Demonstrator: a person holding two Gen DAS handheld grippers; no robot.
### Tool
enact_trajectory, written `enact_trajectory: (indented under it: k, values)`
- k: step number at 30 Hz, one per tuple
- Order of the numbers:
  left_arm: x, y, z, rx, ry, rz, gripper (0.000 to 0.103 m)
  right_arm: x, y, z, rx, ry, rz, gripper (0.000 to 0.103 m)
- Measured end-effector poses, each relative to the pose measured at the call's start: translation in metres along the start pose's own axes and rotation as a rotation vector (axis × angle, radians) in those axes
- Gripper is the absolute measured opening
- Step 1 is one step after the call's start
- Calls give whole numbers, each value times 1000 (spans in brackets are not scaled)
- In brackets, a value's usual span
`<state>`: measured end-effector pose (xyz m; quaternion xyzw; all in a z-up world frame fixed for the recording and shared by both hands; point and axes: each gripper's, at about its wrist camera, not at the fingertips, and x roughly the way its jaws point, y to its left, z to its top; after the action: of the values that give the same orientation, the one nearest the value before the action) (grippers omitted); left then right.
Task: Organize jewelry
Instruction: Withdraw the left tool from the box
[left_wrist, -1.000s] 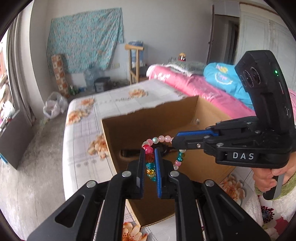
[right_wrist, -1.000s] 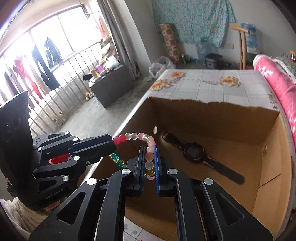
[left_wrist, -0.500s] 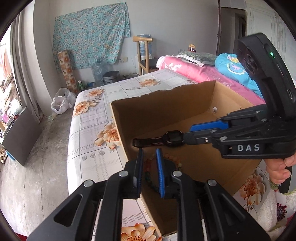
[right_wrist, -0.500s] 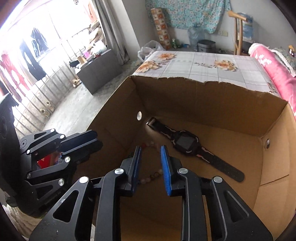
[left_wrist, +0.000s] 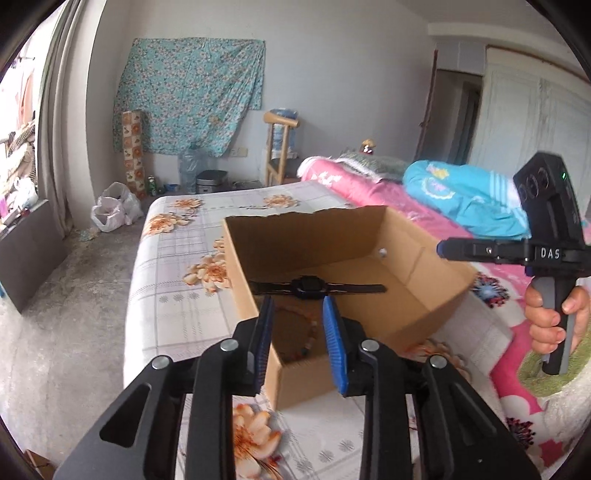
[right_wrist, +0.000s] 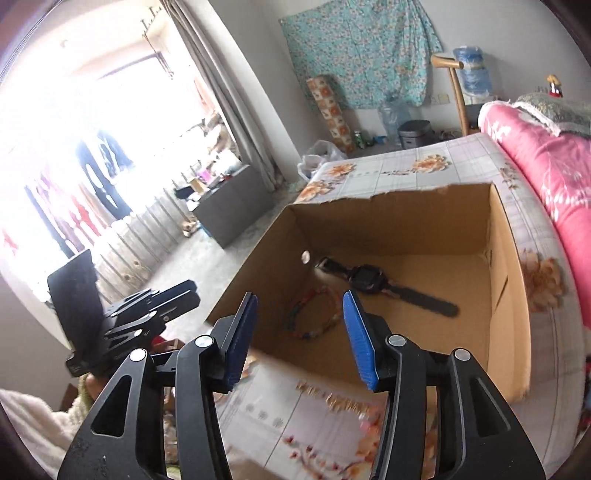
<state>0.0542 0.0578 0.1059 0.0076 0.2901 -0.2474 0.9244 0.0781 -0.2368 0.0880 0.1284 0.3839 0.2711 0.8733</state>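
Note:
A bead bracelet (right_wrist: 314, 314) of pink, white and coloured beads lies loose on the floor of an open cardboard box (right_wrist: 391, 225), beside a black wristwatch (right_wrist: 373, 278). In the left wrist view the bracelet (left_wrist: 308, 334) shows dimly past the near wall of the box (left_wrist: 325, 229), with the watch (left_wrist: 310, 286) behind it. My left gripper (left_wrist: 297, 339) hangs just before the box's near edge, jaws opening, nothing between them. My right gripper (right_wrist: 299, 328) is pulled back from the near rim, jaws opening and empty. Each gripper shows in the other's view: the right gripper (left_wrist: 441, 249), the left gripper (right_wrist: 192, 288).
The box stands on a bed with a floral checked sheet (left_wrist: 173, 277). A pink quilt (right_wrist: 543, 162) and a blue bundle (left_wrist: 465, 192) lie along the right side. A person's hand (left_wrist: 546, 317) holds the right gripper's handle. A dark cabinet (right_wrist: 229, 210) stands on the floor to the left.
Both grippers were shut on the bracelet above the box; they let it go, it dropped inside, and both have drawn back from the box with jaws spreading wider.

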Motion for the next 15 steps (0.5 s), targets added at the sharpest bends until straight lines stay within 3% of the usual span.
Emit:
enact_trajectory:
  k: [4, 9, 15]
  values:
    - [-13, -13, -28, -7, -12, -60, 33, -14, 2, -35, 24, 18, 21, 52]
    - [4, -28, -61, -39, 85, -87, 34, -4, -20, -71, 138, 77, -52, 53]
    - [26, -31, -66, -71, 115, -60, 34, 11, -53, -71, 234, 119, -200, 49]
